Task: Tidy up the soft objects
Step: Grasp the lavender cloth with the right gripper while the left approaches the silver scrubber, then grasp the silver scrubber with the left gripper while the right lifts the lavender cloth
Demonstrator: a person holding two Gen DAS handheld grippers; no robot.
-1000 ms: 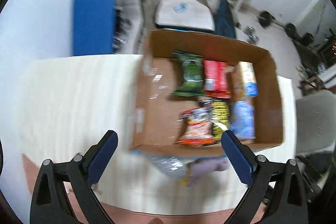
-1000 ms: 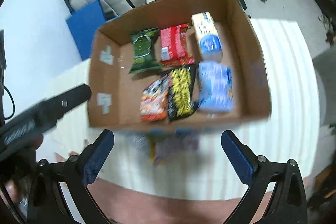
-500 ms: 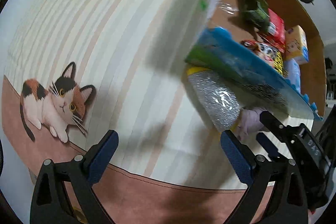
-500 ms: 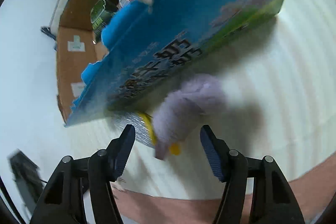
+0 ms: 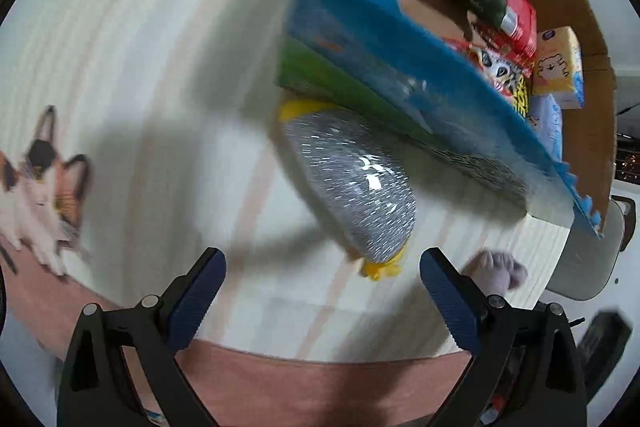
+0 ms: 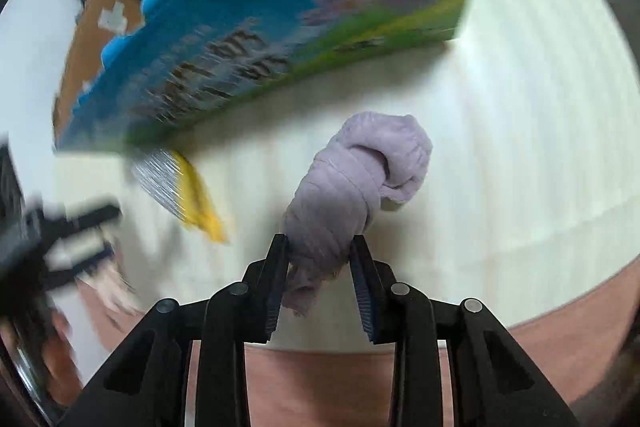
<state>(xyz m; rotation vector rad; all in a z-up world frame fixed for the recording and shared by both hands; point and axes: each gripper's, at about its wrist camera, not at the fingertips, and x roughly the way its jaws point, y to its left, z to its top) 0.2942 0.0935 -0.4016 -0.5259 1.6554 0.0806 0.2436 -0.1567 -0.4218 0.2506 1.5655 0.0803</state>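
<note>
Two claws differ: the right gripper [image 6: 320, 259] clamps the knotted lilac fabric bundle [image 6: 352, 183] on the striped tablecloth [image 6: 520, 147]; the left gripper [image 5: 320, 287] gapes empty. Pickup underway; next, probably lift it over the cardboard box [image 6: 92, 27] wall.

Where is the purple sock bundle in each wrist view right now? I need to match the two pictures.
Left wrist: purple sock bundle low right, just past the right finger, partly hidden.
Right wrist: purple sock bundle at centre, its near end between the fingers of the right hand-held gripper.
Shared landmark: silver bag with yellow ends beside the box.
</note>
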